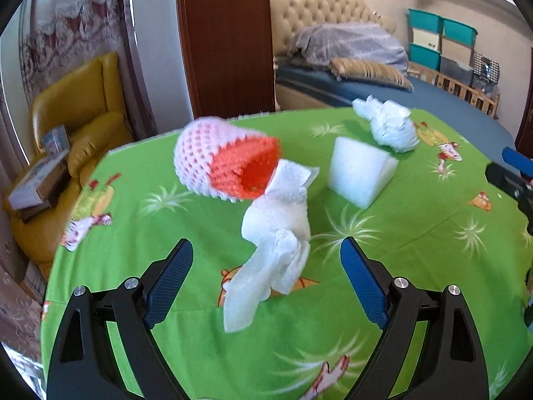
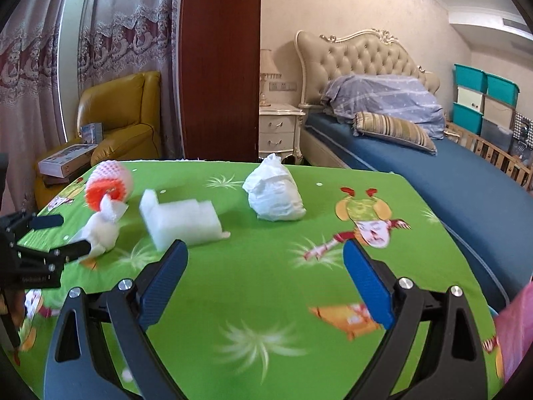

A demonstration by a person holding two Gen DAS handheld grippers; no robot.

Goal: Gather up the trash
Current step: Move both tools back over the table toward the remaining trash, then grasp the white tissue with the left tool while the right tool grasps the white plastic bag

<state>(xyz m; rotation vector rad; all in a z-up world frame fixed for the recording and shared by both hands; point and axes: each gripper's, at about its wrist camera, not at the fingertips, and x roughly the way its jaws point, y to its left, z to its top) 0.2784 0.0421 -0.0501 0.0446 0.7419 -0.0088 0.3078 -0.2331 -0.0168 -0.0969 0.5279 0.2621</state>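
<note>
Lying between two wide-open grippers, left (image 1: 266, 250) and right (image 2: 265, 253): four trash pieces.

Green cartoon-print tablecloth (image 1: 133, 300), pink-and-orange foam net (image 1: 223, 163), white tissue (image 1: 276, 250), white foam block (image 1: 359, 170), seemingly pale-blue crumpled bag (image 1: 389, 123)

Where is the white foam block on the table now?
The white foam block lies on the green tablecloth, between the tissue and the crumpled white bag.

On the desk (image 2: 266, 283) — foam net (image 2: 108, 185) far left, tissue (image 2: 101, 225) just before it, foam block (image 2: 183, 221) to its right, crumpled bag (image 2: 274, 193) further right — bed (image 2: 449, 173) behind
</note>
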